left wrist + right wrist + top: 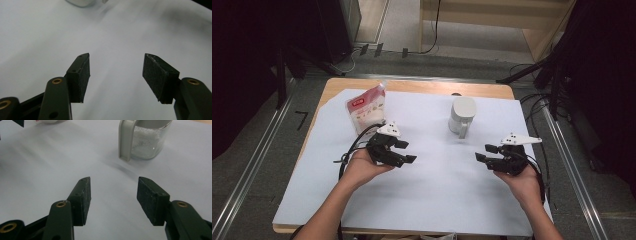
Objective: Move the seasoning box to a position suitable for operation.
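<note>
**Both tongs empty, jug nearer the right hand, pouch behind the left**

Two pairs of black tongs hover over the white-covered bench (432, 190), each spread apart with nothing between its pads. The left tongs (404, 151) sit in the person's left hand, jaw tips pointing toward the middle of the bench; in the left gripper view the left tongs (116, 75) frame bare white sheet. The right tongs (486, 153) point inward from the opposite side, and in the right gripper view the right tongs (113, 200) likewise stand open over bare sheet.

The clear glass jug with a pale grey lid and handle (462, 117) stands upright toward the far side of the bench, between the two hands but closer to the right one. From the right tongs it lies ahead and slightly to the right: the right gripper view shows the jug (145, 138) with white granules inside and its handle turned to the near side, running vertically. The handle's long axis is thus upright, facing the tongs.

The red-and-white plastic stand-up pouch (367, 109) leans on the far left of the bench, just behind the left hand, well apart from the jug.

On this layout, the right hand looks better placed to take the jug by its handle, the left to take the pouch.
</note>
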A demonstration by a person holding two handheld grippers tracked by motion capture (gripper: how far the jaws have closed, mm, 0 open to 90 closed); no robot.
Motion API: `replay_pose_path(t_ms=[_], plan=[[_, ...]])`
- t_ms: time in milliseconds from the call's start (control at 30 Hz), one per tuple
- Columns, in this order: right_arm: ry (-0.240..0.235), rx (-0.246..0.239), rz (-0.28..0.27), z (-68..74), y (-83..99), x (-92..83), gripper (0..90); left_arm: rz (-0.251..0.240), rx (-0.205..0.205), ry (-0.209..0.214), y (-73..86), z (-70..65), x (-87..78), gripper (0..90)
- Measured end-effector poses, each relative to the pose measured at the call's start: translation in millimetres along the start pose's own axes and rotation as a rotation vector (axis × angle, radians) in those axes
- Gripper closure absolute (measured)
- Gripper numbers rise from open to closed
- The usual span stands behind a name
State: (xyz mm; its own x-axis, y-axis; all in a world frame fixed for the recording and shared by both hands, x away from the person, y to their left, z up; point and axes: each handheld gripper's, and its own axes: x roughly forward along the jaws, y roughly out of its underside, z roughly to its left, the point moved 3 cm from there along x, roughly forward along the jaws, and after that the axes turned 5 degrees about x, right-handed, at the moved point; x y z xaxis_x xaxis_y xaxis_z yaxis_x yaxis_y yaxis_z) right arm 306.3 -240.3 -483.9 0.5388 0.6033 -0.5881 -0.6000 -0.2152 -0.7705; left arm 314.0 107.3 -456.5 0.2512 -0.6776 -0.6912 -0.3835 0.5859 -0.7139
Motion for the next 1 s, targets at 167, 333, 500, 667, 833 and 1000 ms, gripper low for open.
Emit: replay_pose_path(t_ms=[167,333,500,667,833,1000], plan=[[-0.013,0.012,0.010,0.3,1.2,0.6,45.8,0.033,0.008,0.028,2.3,-2.5,1.4,40.7],[-0.013,0.007,0.007,0.3,2.7,0.0,46.2,0.008,-0.013,0.028,0.6,-1.2,-3.2,39.2],[-0.006,0.035,0.015,-1.5,2.2,-0.4,45.5,0.007,-0.018,0.009,1.2,0.7,-6.1,39.3],[0.004,0.047,0.001,-2.9,0.8,-1.9,40.7,0.006,-0.024,0.005,3.0,3.7,-7.4,40.3],[0.006,0.046,0.003,-0.9,-0.5,-1.8,36.8,0.003,-0.033,0.006,4.4,6.4,-8.5,38.4],[0.013,0.060,-0.022,1.6,-7.2,-6.6,34.9,0.000,-0.017,0.001,6.7,7.8,-12.9,38.8]])
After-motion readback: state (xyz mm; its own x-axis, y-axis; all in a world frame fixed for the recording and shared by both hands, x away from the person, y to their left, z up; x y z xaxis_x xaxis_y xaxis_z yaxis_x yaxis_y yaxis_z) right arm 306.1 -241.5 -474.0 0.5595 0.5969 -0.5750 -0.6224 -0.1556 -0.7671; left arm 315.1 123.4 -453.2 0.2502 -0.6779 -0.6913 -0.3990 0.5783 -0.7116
